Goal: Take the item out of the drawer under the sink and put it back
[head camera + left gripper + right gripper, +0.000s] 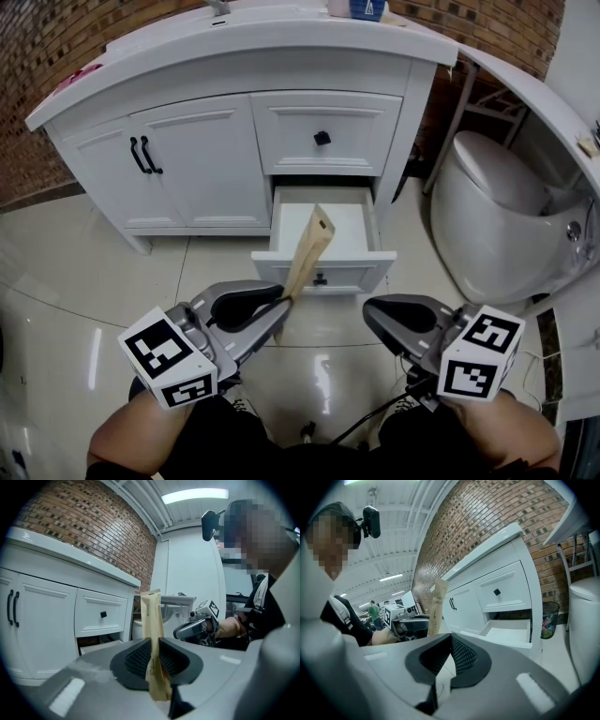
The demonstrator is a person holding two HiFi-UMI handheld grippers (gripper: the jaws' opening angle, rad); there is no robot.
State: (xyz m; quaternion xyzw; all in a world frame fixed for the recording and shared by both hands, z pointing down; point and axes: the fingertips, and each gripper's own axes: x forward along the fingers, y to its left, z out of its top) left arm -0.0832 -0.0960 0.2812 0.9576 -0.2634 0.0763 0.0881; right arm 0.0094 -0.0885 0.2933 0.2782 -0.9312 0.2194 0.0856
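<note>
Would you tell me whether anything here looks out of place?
Only the lower drawer stands open, and the tan packet is out of it, pinched in the left gripper; nothing looks spilled or damaged.

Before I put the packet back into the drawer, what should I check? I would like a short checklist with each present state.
1. Left gripper grips the tall beige paper packet: ok, pads press on its lower part.
2. White lower drawer pulled open: ok.
3. Room inside the drawer: ok where its floor shows; the packet hides a strip.
4. Right gripper out of the way: ok, shut, holding nothing, right of the packet.
5. White upper drawer with black knob shut: ok.
</note>
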